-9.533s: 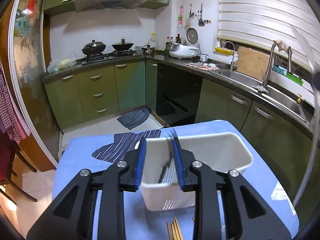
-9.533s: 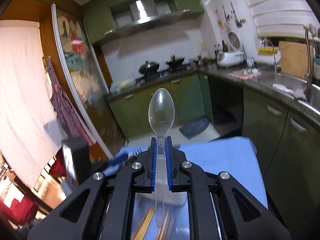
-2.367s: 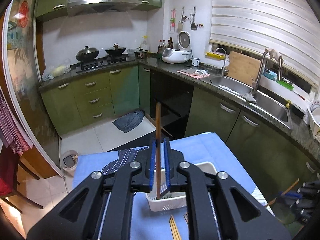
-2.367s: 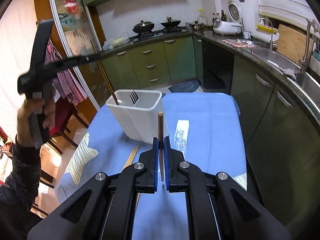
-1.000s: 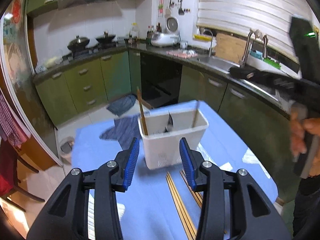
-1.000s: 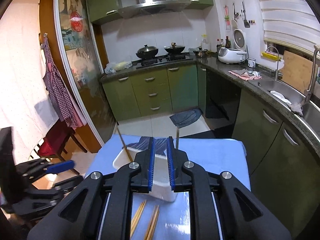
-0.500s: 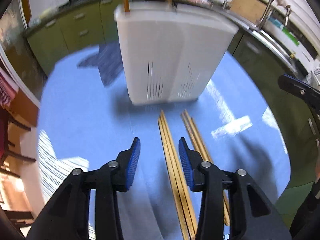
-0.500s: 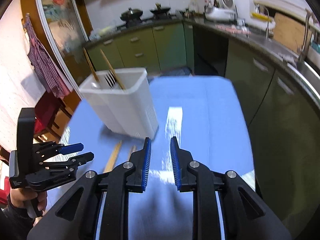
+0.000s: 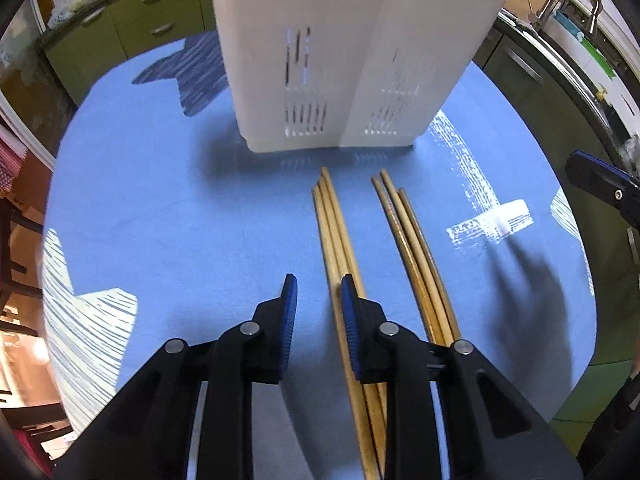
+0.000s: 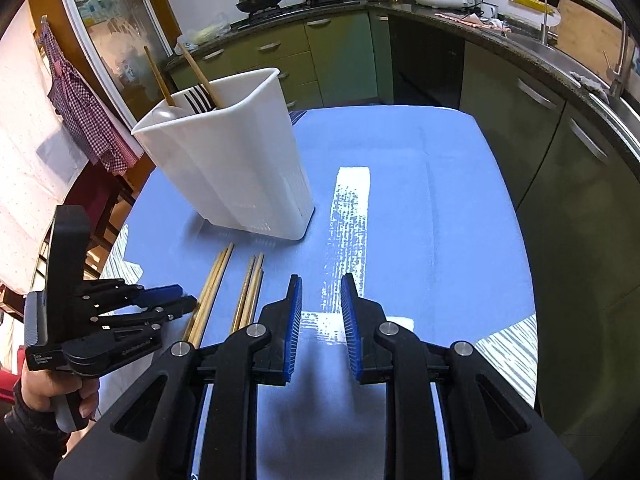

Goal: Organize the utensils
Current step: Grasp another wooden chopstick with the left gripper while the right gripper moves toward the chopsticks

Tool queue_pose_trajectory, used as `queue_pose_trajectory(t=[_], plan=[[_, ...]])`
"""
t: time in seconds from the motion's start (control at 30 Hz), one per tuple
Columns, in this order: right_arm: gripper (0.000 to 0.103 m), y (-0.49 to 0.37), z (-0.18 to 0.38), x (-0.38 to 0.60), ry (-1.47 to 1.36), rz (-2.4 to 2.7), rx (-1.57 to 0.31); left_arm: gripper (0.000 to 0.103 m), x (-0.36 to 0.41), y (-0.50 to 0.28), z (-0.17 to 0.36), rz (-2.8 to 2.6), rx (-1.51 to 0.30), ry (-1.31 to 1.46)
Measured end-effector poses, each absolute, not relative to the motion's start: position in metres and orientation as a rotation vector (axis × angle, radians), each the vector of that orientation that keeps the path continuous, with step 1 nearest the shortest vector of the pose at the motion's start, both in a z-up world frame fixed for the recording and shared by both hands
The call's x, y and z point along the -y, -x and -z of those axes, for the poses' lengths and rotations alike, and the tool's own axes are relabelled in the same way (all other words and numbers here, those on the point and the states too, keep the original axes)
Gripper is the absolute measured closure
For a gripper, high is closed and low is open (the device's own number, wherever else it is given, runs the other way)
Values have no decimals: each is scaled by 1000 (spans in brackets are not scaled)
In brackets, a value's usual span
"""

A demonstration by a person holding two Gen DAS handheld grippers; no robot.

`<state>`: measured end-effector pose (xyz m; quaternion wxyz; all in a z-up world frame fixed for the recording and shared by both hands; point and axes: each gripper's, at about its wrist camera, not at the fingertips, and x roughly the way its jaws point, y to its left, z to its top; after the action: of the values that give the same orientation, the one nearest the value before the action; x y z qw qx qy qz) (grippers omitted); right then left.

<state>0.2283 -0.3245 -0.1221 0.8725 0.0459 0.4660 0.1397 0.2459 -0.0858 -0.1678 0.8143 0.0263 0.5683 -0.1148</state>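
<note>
A white utensil holder point(image 9: 352, 60) stands on the blue cloth; in the right wrist view this holder point(image 10: 240, 168) contains two chopsticks point(image 10: 160, 76), a black fork point(image 10: 198, 100) and a clear spoon point(image 10: 168, 114). In front of it lie a bundle of light chopsticks point(image 9: 334, 240) and a bundle of darker chopsticks point(image 9: 412, 248). My left gripper point(image 9: 316, 292) points steeply down at the light bundle. Its jaws are closing, and one light stick runs along the inside of the right finger without being pinched. My right gripper point(image 10: 321, 284) hovers over bare cloth to the right of the chopsticks, narrowly open and holding nothing.
The blue tablecloth point(image 9: 180, 220) has white striped patches and a dark patch behind the holder. A hand point(image 10: 44, 396) holds the left gripper point(image 10: 172, 300) at the table's left side. Green cabinets point(image 10: 332, 52) and a dark counter with a sink surround the table.
Both grippers have sunk toward the table and tilted down. The left jaws have narrowed beside the light chopsticks. The holder now fills the top of the left view.
</note>
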Motion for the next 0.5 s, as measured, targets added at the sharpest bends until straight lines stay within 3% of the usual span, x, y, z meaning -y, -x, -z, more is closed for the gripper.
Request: queue_pose_trajectory(t=[0.5], plan=[[82, -230, 125, 329, -110, -301, -987, 82, 91, -252, 169, 230, -1226, -84]])
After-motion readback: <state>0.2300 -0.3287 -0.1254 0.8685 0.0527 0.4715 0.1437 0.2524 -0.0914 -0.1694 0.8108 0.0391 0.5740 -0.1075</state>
